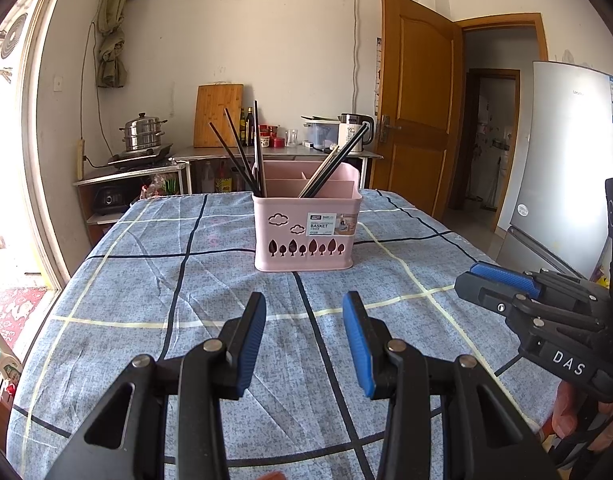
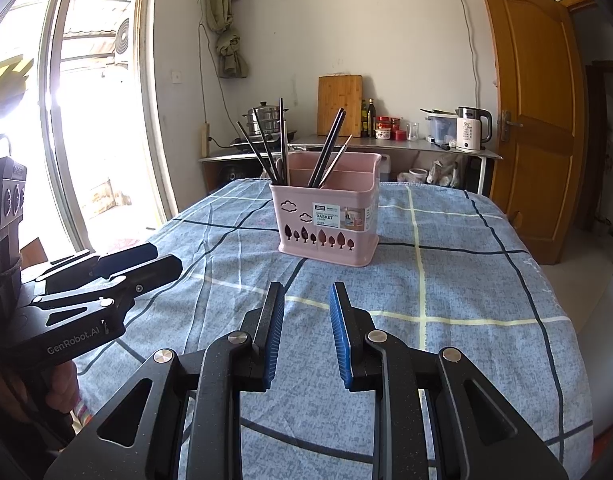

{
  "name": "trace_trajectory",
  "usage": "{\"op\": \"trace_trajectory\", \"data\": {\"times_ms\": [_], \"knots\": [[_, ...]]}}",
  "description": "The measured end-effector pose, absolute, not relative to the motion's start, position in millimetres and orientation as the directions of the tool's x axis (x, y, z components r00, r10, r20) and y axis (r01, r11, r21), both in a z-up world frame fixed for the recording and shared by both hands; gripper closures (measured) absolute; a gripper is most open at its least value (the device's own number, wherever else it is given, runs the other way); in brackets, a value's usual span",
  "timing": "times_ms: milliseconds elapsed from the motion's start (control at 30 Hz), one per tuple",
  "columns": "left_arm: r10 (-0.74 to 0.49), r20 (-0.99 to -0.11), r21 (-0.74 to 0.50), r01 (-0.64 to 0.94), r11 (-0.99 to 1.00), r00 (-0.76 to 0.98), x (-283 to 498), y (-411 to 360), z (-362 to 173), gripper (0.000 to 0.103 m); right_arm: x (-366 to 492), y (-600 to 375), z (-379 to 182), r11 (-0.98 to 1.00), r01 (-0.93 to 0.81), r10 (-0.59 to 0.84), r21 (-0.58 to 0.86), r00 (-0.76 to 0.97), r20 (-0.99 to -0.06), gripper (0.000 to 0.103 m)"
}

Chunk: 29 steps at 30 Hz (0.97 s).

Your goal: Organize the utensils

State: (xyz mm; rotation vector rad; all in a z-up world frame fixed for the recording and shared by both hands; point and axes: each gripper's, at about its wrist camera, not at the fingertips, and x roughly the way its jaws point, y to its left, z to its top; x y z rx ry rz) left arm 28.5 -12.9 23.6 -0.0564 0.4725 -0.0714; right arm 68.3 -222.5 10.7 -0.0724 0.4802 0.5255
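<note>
- On the bench [image 1: 138,320], which a blue checked cloth [image 2: 466,280] covers, a pink basket [image 1: 304,236] stands upright near the middle, well apart from both tongs.
- The basket has dividers inside, and cut-out clouds and trees and a white label on its front wall.
- In its left compartment several dark chopsticks [image 1: 236,152] lean to the left, and one of them stands almost upright.
- In another compartment, more to the right, a dark pair [image 1: 338,160] leans to the right together with one pale wooden chopstick [image 2: 336,160].
- The left tongs [image 1: 304,308] hang above the cloth in front of the basket; the blue pads [image 1: 252,344] are wide apart and nothing is between them.
- The right tongs [image 2: 306,300] are also parted, a little narrower, and hold nothing.
- In the left wrist view the right tongs [image 1: 478,280] show at the right edge, seen from the side.
- Behind the bench, a counter along the wall carries a steel steamer pot [image 1: 142,132], a wooden cutting board [image 1: 217,114] and a white kettle [image 2: 472,130].
- A brown door [image 1: 418,100] stands open at the right.
</note>
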Motion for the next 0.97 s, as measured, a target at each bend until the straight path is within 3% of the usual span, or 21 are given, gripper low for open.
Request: {"op": "trace_trajectory", "data": {"times_ms": [967], "knots": [[-0.075,-0.456,-0.082,0.042,0.996,0.887,28.8,-15.8,20.9,0.061,69.9,-221.3,9.5,0.865,-0.500,0.459,0.041,0.758,-0.463,0.079]]}}
